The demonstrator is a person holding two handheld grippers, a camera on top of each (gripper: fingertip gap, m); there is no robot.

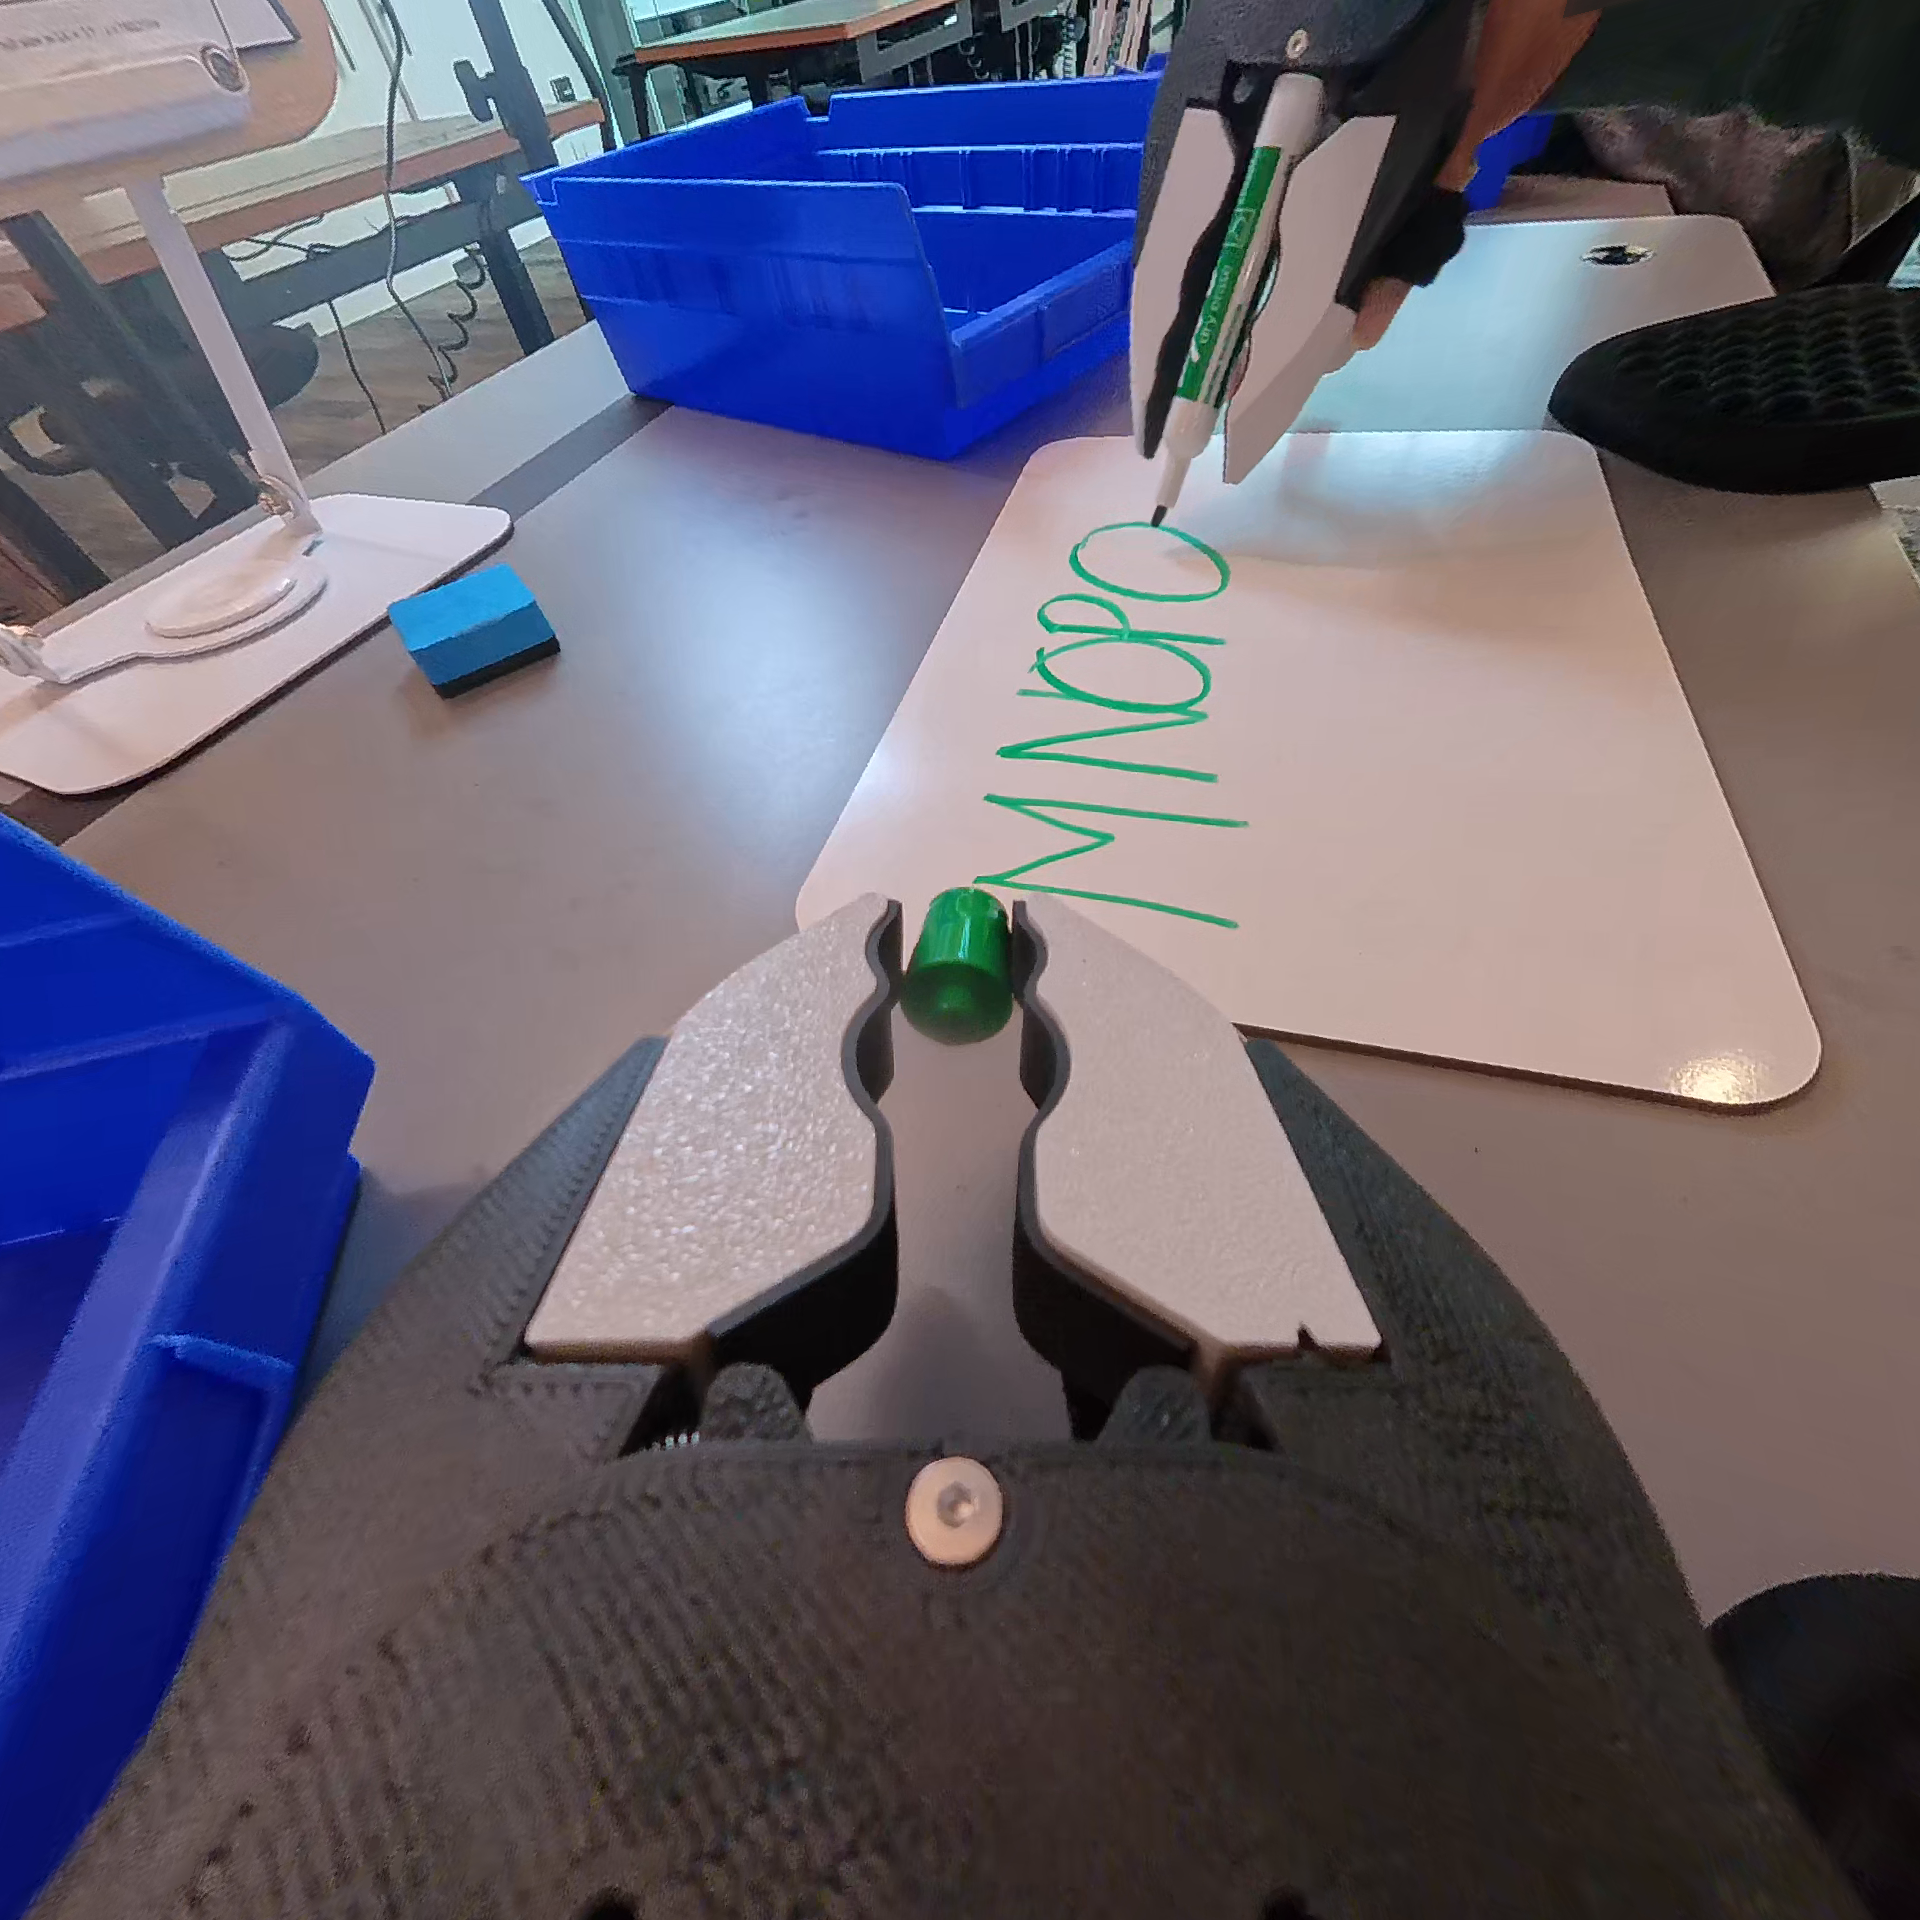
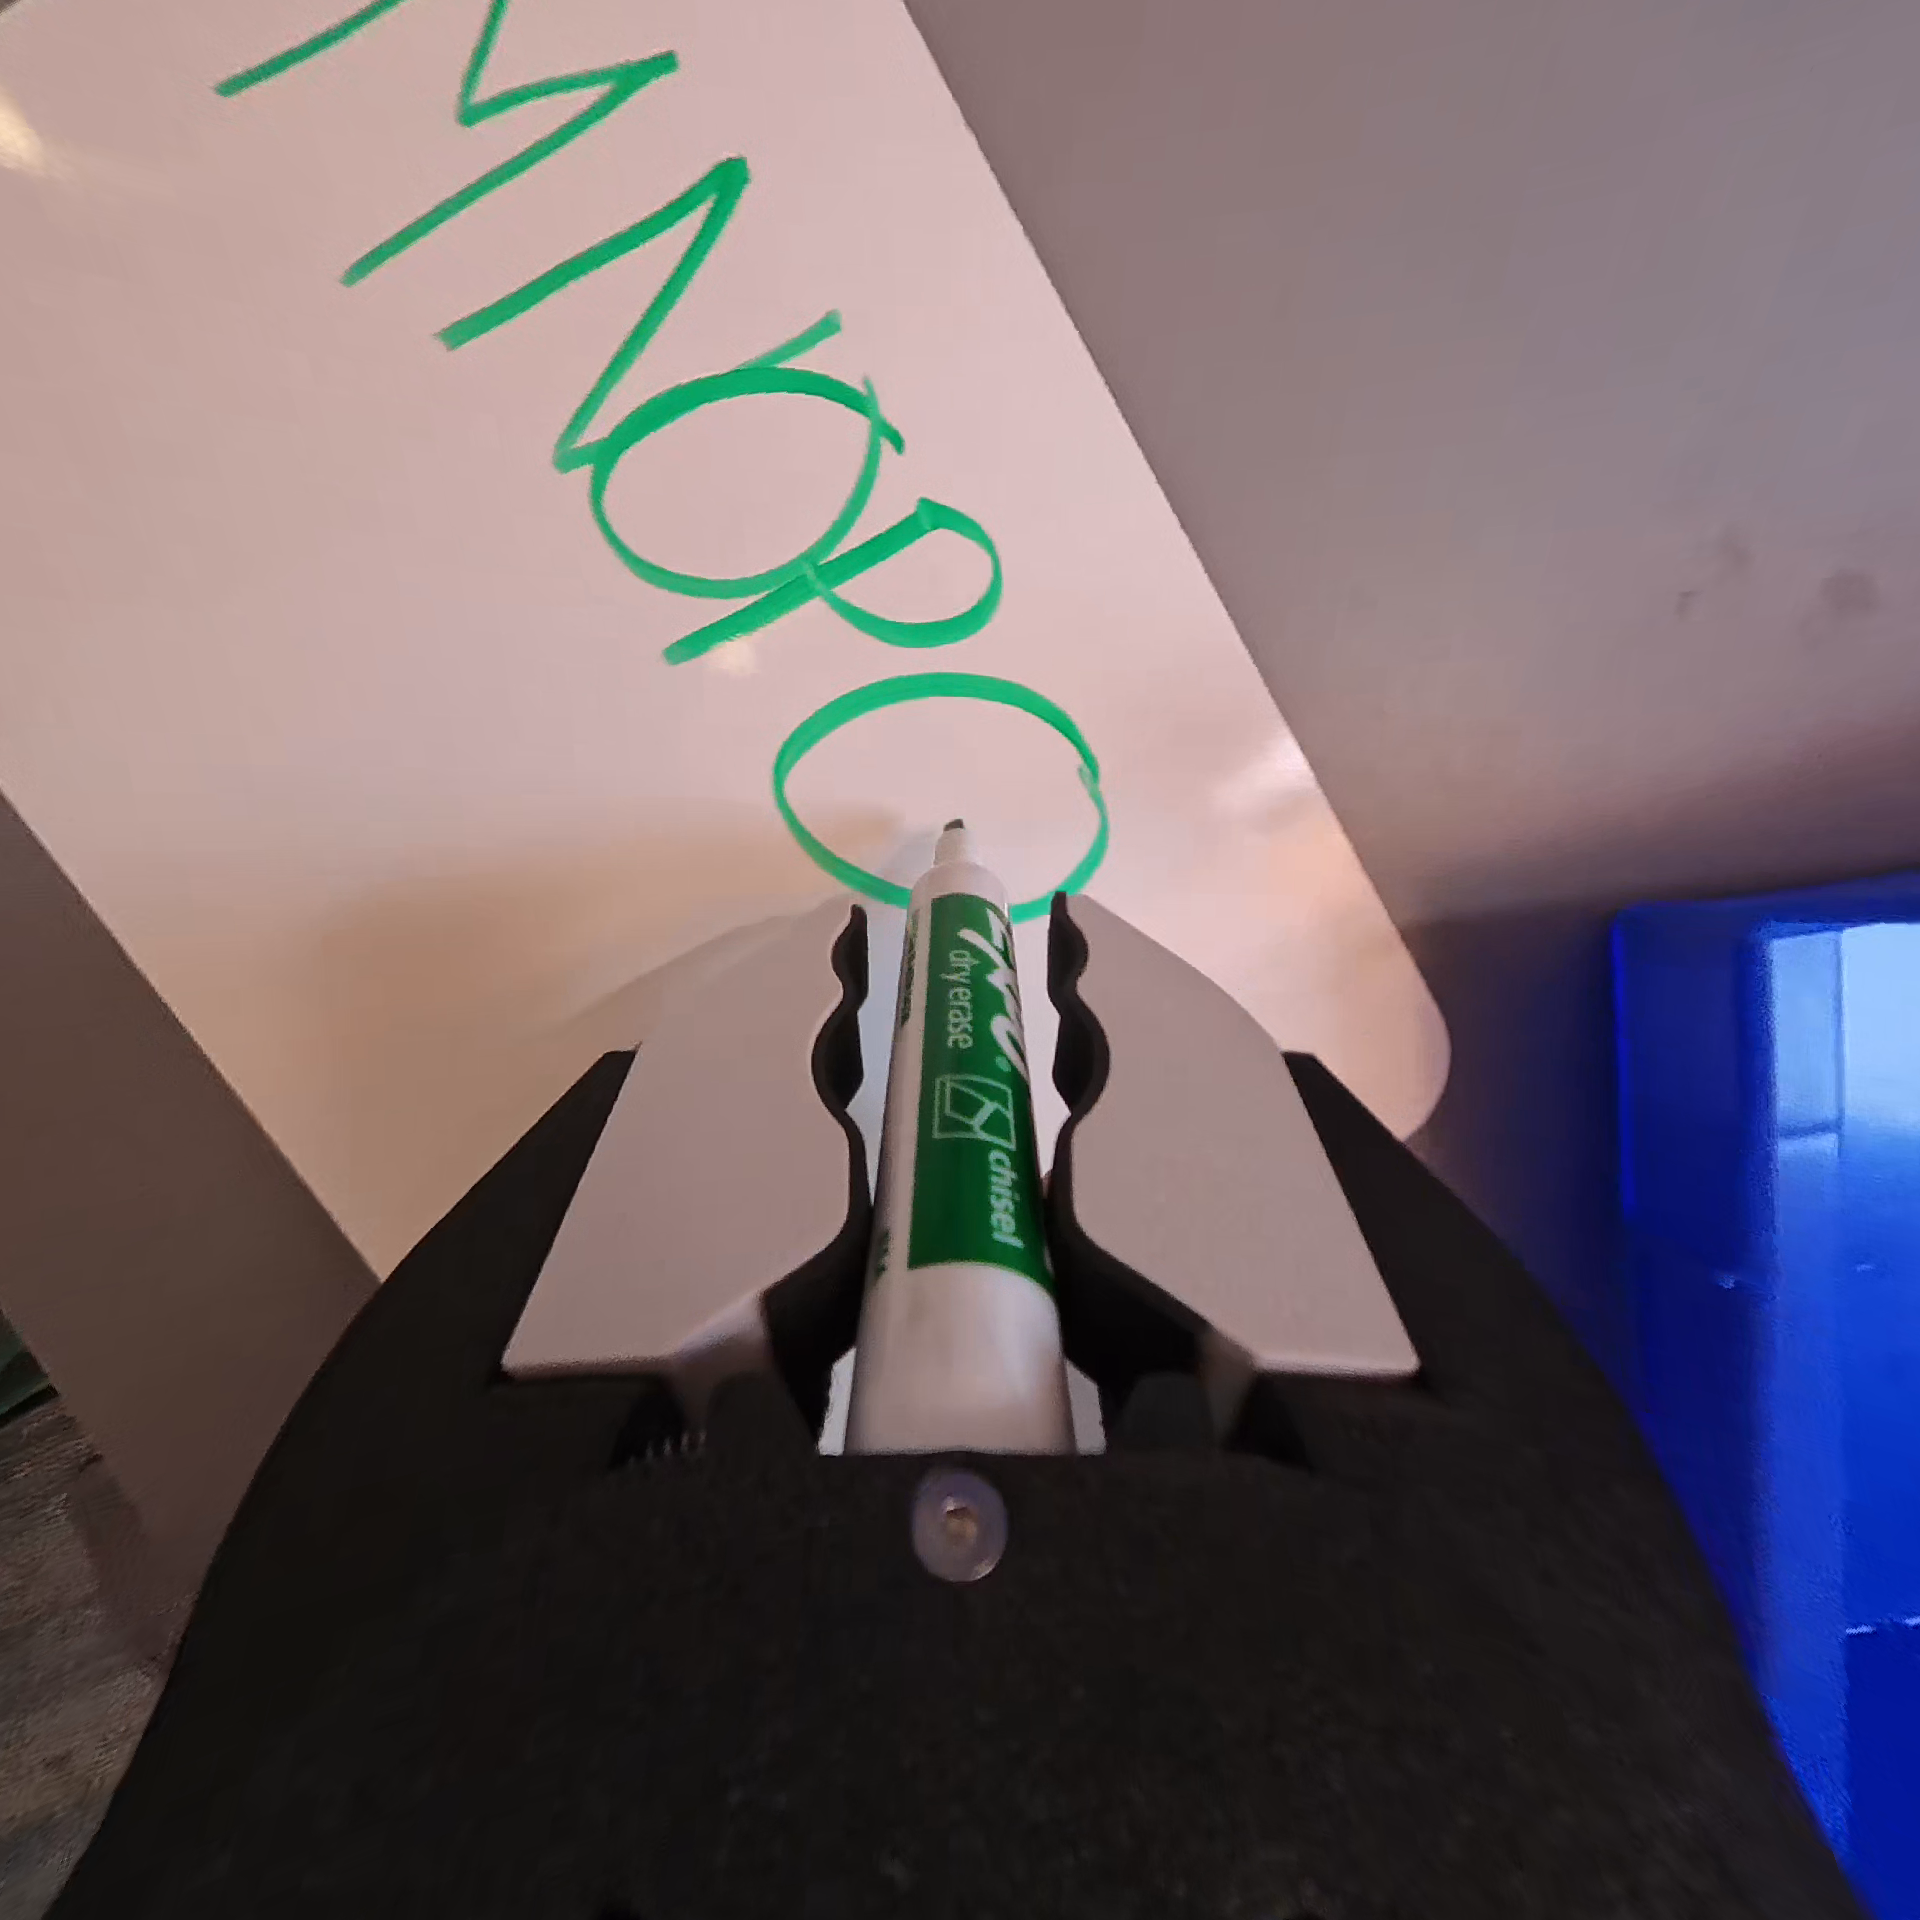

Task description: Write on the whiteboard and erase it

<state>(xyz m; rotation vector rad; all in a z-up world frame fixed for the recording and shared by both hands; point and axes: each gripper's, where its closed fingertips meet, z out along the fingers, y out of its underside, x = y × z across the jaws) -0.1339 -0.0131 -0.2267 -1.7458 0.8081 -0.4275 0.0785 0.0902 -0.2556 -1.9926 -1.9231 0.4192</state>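
Blue bins [image 1: 831, 260] and eraser [image 1: 473, 629] flank the whiteboard [image 1: 1455, 779]; green lettering on it. Left gripper [image 1: 956, 925] jaws clench the green cap [image 1: 956, 971]; right gripper [image 2: 954, 920] jaws clamp the labelled marker [image 2: 961, 1122].

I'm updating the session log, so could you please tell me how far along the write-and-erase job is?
Done: green lettering runs along the whiteboard. In hand: the right gripper grips the uncapped marker, tip at the last round stroke; the left gripper holds the green cap. Left: erasing; the blue eraser lies untouched on the table.
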